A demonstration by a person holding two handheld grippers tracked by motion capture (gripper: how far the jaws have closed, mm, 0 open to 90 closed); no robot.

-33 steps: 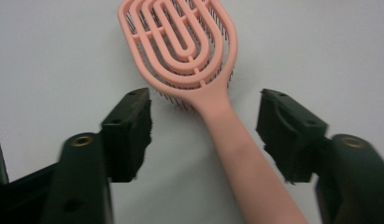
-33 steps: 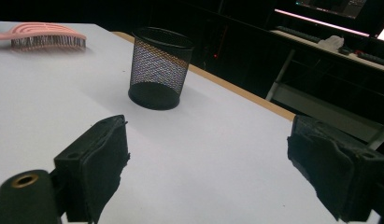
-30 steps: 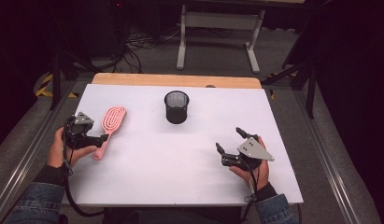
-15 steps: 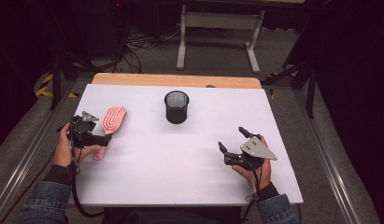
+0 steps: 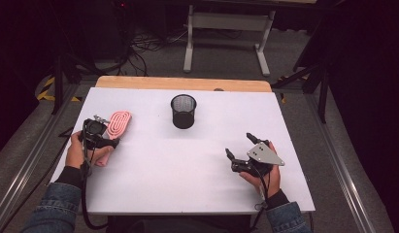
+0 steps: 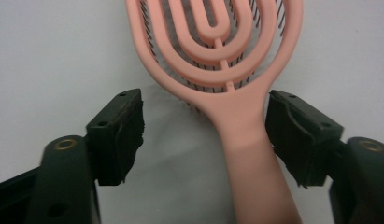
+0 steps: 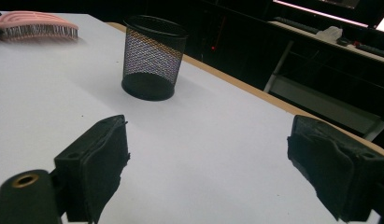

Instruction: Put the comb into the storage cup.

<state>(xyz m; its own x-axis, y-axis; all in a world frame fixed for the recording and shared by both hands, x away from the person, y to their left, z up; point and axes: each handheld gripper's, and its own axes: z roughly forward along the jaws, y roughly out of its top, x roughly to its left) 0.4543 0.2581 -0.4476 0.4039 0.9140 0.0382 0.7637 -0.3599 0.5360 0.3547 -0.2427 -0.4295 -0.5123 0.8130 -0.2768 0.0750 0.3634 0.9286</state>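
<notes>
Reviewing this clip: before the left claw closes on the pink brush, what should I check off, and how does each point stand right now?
1. Left claw open: ok, jaws stand wide apart.
2. Handle of the pink plastic vented hairbrush between the jaws: ok, though it sits nearer one jaw than the other.
3. Jaws level with the handle: cannot tell from above.
4. Brush flat on the white tabletop, bristles down: ok.
5. Black wire-mesh cup upright, standing apart from the brush: ok.
6. Right claw open, holding nothing, away from the brush: ok.
</notes>
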